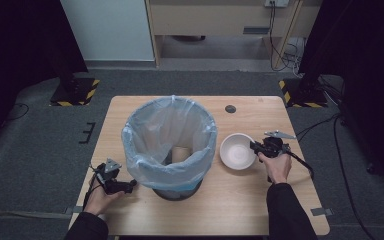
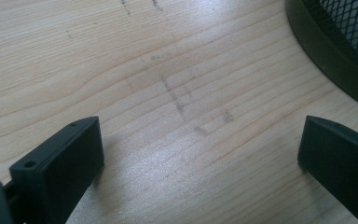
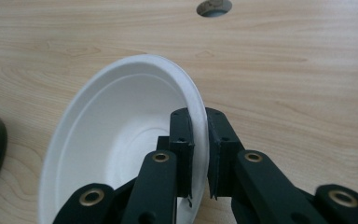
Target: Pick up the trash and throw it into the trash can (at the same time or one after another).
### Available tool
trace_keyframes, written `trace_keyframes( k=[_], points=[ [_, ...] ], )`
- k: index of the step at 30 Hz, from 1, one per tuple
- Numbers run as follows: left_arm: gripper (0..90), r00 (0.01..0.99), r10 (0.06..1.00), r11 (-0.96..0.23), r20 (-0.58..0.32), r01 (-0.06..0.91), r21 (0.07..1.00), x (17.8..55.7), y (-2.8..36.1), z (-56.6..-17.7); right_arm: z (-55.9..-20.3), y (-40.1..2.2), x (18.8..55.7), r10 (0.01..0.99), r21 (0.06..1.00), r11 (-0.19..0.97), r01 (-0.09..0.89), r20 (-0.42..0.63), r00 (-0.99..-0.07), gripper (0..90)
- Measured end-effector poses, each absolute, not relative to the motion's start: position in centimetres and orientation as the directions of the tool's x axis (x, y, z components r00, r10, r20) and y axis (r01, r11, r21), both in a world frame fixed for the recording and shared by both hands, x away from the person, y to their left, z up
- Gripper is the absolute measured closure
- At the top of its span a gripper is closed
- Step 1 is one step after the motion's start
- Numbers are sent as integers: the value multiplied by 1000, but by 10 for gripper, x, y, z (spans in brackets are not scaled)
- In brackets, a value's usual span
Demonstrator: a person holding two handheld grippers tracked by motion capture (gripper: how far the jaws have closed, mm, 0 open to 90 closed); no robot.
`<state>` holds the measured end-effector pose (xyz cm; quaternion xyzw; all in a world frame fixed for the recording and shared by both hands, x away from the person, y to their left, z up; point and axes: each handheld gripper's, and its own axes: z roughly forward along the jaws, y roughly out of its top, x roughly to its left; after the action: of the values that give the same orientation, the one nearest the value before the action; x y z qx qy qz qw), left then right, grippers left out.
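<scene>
The right gripper (image 3: 198, 154) is clamped on the near rim of a white bowl (image 3: 121, 140), one jaw inside the rim and one outside, pads pressing the thin edge. The bowl sits tilted on the wooden table (image 3: 284, 60), reaching away from the jaws. Beyond the bowl, farther from this gripper, a round grommet hole (image 3: 214, 6) is set in the tabletop. In the high view, a black mesh bin (image 1: 170, 145) lined with a pale blue plastic bag (image 1: 145, 135) stands just past the bowl's far side. Beyond the bin, the left gripper (image 2: 200, 154) rests low over bare wood, jaws spread wide with nothing between them, the bin's dark base just beside one jaw.
</scene>
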<state>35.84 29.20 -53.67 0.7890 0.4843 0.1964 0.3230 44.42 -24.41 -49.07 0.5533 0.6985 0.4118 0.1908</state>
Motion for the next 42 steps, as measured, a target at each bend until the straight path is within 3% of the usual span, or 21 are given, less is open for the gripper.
trace_keyframes(
  k=[11, 29, 42],
  points=[
    [0, 454, 891, -323, -3, 637, 700, 358, 292, -537, -469, -254, 438, 936, 826, 24, 564, 180, -303, 841],
    [0, 454, 891, -322, -3, 637, 700, 358, 292, -537, -404, -276, 417, 933, 936, -179, 302, 260, -251, 841],
    [0, 454, 891, -322, -3, 638, 700, 358, 292, -537, -360, -278, 396, 918, 962, -235, 141, 267, -294, 841]
  ],
)
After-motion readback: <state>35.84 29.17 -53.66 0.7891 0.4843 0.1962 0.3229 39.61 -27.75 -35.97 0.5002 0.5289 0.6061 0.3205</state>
